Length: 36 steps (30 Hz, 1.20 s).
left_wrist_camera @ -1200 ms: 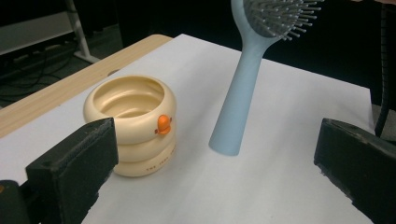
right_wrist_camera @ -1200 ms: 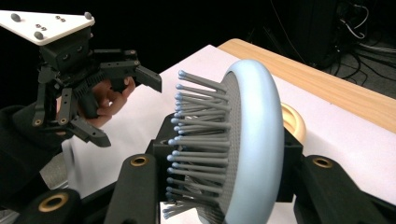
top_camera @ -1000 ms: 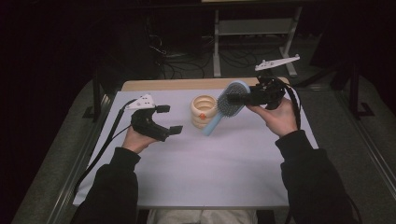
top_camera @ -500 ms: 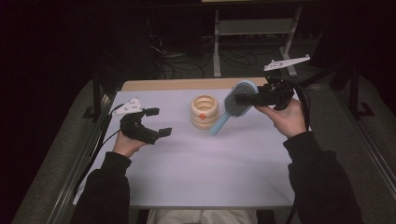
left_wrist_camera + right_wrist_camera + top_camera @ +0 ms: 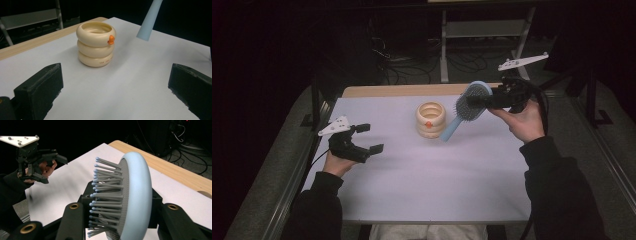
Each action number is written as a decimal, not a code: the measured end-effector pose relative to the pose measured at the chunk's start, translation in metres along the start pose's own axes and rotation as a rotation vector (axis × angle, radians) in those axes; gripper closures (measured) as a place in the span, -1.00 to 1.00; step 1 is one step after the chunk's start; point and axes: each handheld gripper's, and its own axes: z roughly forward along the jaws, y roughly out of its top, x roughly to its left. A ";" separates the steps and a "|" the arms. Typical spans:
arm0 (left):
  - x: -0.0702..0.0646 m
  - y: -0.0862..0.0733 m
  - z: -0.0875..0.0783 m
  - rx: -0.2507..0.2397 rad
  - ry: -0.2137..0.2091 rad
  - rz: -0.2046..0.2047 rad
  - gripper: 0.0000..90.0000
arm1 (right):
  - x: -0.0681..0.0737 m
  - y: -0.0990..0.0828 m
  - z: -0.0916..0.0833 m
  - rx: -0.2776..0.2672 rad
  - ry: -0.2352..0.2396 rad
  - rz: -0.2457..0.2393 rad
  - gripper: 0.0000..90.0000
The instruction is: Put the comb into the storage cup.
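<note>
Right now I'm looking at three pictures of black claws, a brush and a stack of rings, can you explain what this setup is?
A person sits at a table holding a hand-held two-jaw gripper in each hand. One picture is taken from above, looking down on the table. The other two come from small cameras riding on the grippers, looking along their black jaws. On the table stands a cream holder shaped like three stacked rings, with a small orange mark. The right gripper is clamped on the head of a light blue hairbrush, held above the table with the handle pointing down toward the holder. The left gripper is open and holds nothing.
</note>
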 end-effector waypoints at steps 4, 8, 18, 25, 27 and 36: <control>0.002 -0.009 -0.007 0.000 0.006 -0.008 -1.00 | -0.001 0.008 0.001 0.004 0.001 -0.009 0.23; 0.006 -0.016 -0.012 -0.001 0.020 -0.014 -1.00 | 0.000 0.016 0.003 0.005 0.003 -0.019 0.23; 0.009 -0.031 -0.017 0.018 0.026 -0.022 -1.00 | 0.007 0.047 0.004 0.018 -0.002 -0.068 0.22; 0.012 -0.042 -0.019 0.039 0.005 -0.033 -1.00 | 0.009 0.065 0.007 0.023 -0.003 -0.084 0.22; 0.013 -0.043 -0.019 0.046 0.009 -0.036 -1.00 | 0.008 0.069 0.008 0.022 -0.005 -0.085 0.22; 0.019 -0.050 -0.023 0.034 0.010 -0.045 -1.00 | 0.005 0.091 0.014 0.013 -0.014 -0.089 0.22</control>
